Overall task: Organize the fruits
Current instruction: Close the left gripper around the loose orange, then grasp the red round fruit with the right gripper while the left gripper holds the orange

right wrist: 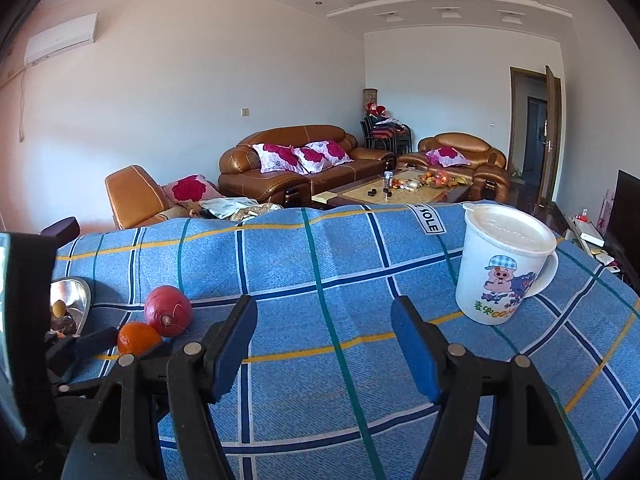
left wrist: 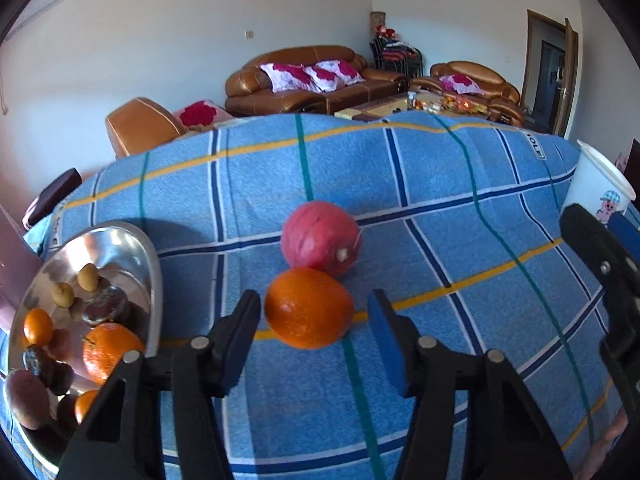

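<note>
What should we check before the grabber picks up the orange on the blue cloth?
1. Orange sits between the left gripper fingers: ok.
2. Pads pressing on the orange: not ok, gaps show on both sides.
3. Red fruit clear of the orange: not ok, it sits right behind, seemingly touching.
4. Metal tray has room: ok, bare metal shows at its far end.
5. Right gripper out of the way: ok, open and empty.
6. Mug safely apart: ok.
</note>
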A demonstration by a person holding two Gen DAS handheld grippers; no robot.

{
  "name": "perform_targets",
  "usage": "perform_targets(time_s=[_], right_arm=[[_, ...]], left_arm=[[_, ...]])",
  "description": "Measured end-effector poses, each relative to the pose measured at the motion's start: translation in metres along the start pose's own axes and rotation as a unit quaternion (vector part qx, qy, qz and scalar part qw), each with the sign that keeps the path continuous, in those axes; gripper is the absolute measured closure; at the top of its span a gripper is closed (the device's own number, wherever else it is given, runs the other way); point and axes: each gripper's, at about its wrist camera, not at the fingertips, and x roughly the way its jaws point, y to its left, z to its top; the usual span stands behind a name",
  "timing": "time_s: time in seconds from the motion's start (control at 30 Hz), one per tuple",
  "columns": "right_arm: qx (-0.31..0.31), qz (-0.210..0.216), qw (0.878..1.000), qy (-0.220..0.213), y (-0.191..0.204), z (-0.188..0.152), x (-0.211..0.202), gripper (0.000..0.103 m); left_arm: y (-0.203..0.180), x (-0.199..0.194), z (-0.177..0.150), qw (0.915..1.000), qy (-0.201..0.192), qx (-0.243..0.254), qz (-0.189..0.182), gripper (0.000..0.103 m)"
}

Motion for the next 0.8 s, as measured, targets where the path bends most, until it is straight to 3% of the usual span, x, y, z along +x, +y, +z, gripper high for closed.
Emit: perform_targets(time_s=[0.1, 0.2, 0.37, 0.63, 0.8], right_arm=[[0.004, 0.003, 1.000, 0.004, -0.001, 0.001, 0.003, 0.032], [0.008, 0.008, 1.000, 0.009, -0.002, 0.001, 0.004, 0.032], [0.011, 0.010, 1.000, 0.013, -0.003, 0.000, 0.005, 0.032], [0.013, 0.011, 1.000, 0.020, -0.004, -0.002, 0.009, 0.032], [0.014, 0.013, 1.000, 0.018, -0.004, -0.001, 0.008, 0.032]], left_arm=[[-0.003, 0.019, 0.004, 0.9991, 0.042, -0.001, -0.006, 0.047], [-0.002, 0.022, 0.007, 0.9988, 0.044, -0.012, -0.017, 0.047], [-0.009, 0.021, 0.007, 0.9989, 0.041, -0.002, -0.021, 0.056], [0.002, 0.015, 0.004, 0.9980, 0.037, -0.032, -0.041, 0.057], [0.008, -0.006, -0.007, 0.9985, 0.007, -0.043, -0.032, 0.057]])
